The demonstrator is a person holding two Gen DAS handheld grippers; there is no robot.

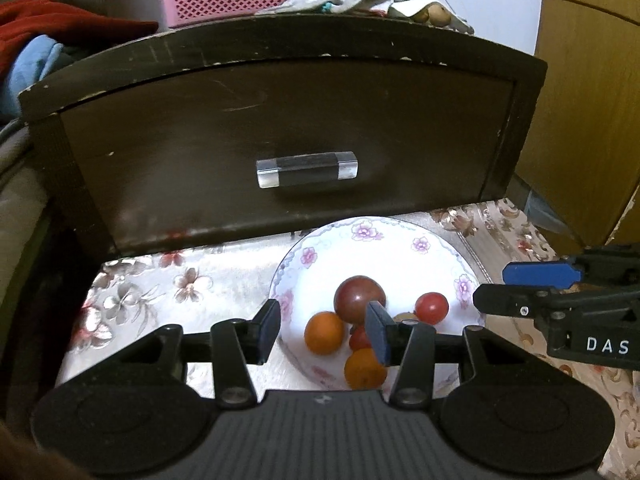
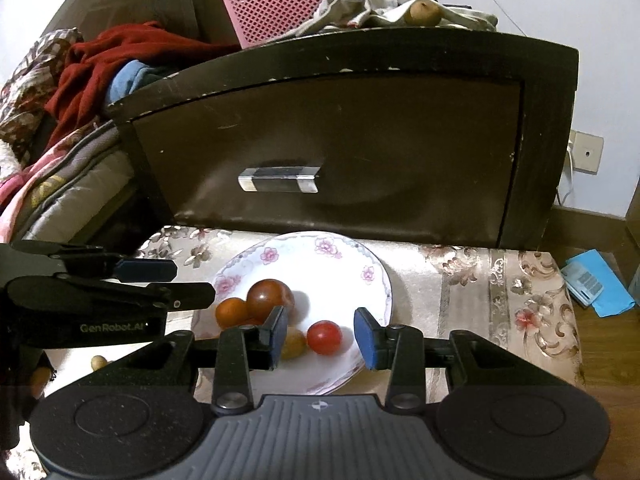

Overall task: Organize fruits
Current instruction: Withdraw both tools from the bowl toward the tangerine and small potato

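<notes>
Plate (image 2: 376, 272): holds the fruit.
My left gripper (image 1: 324, 330): jaws apart, empty, above the plate.
My right gripper (image 2: 322, 338): jaws apart, empty, above the plate.

Dark, chipped wooden nightstand (image 2: 360, 140) with one metal-handled drawer (image 2: 279, 179), pink mesh basket (image 2: 276, 4) on top. Floral cloth (image 2: 500, 292) covers the surface in front; white wall (image 2: 560, 20) behind, wood floor (image 2: 616, 340) right.

My feeds were dim and soft, glare washed out the plate (image 1: 400, 236), and fisheye bending darkened both views' corners.
</notes>
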